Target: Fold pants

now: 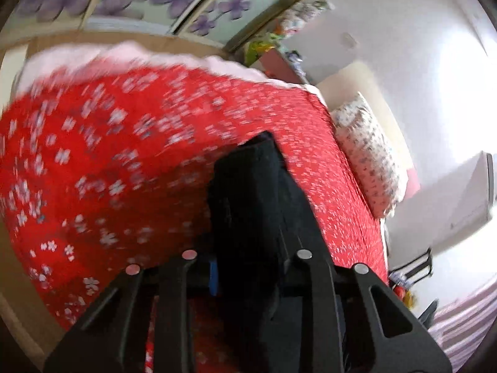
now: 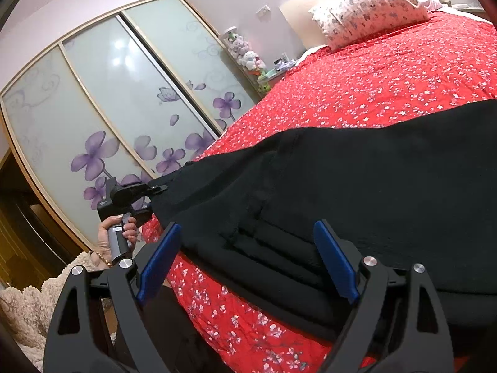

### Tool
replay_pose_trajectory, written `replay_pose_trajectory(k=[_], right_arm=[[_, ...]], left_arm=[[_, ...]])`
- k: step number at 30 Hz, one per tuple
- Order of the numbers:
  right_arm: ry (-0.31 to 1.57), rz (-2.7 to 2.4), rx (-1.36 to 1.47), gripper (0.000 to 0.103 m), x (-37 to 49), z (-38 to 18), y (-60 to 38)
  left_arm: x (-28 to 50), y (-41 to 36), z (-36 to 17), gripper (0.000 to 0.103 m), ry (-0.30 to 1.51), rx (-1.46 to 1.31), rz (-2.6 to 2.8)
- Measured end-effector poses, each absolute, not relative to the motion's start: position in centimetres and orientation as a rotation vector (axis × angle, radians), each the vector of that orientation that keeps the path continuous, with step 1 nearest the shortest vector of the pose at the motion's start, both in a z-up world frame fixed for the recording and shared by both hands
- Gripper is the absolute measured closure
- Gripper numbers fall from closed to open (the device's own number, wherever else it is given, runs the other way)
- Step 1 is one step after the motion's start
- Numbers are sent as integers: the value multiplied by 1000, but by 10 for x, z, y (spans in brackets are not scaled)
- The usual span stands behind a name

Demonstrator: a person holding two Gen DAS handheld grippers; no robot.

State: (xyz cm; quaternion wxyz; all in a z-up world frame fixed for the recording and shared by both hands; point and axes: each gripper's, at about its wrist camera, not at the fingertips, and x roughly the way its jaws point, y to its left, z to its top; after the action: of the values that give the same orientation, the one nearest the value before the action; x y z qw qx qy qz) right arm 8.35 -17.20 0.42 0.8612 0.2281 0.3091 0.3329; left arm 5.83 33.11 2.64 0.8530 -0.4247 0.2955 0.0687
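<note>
- Black pants [image 2: 357, 186] spread across red floral bedspread [image 2: 388, 74]; main body lying flat at right, near edge stacked in several layers at the near side of the bed.
- Right gripper [image 2: 248, 261]: fingers with blue pads [image 2: 161, 255] set wide apart, straddling the layered near edge of the pants; nothing clamped between them, contact with fabric not resolvable.
- Left gripper [image 2: 160, 189], seen in right wrist view at the left corner of the pants: closed onto the fabric edge, corner raised off the bedspread and drawn toward the wardrobe side.
- Left hand [image 2: 116, 236] wrapped around the grey handle of that gripper; gold bracelet at wrist.
- Left wrist view: heavy motion blur. Dark bundle of pants [image 1: 248, 202] filling the space between the fingers of the left gripper [image 1: 245, 248], strip of blue pad [image 1: 213, 275] visible just left of the cloth; fingers drawn in close on the fabric.
- Floral pillow [image 2: 369, 9] at far right, at head of bed, well apart from pants.
- Wardrobe with frosted sliding doors and purple flower print [image 2: 102, 124] along left side.
- Plush toys [image 2: 245, 52] on shelf between wardrobe and bed head.
</note>
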Motion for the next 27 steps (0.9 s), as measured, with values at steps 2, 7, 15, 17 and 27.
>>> replay_pose_trajectory(k=[2, 7, 15, 17, 27], right_arm=[[638, 694, 495, 15, 83, 6, -177], [586, 674, 555, 15, 79, 14, -195], [485, 593, 650, 15, 71, 27, -233], [463, 563, 676, 15, 69, 29, -244], [342, 289, 835, 13, 52, 31, -316]], left_arm=[[59, 316, 48, 79, 613, -808, 130], [62, 266, 103, 79, 570, -619, 72], [67, 167, 174, 79, 520, -449, -85], [68, 137, 187, 79, 516, -418, -132], [77, 19, 203, 79, 582, -375, -350]])
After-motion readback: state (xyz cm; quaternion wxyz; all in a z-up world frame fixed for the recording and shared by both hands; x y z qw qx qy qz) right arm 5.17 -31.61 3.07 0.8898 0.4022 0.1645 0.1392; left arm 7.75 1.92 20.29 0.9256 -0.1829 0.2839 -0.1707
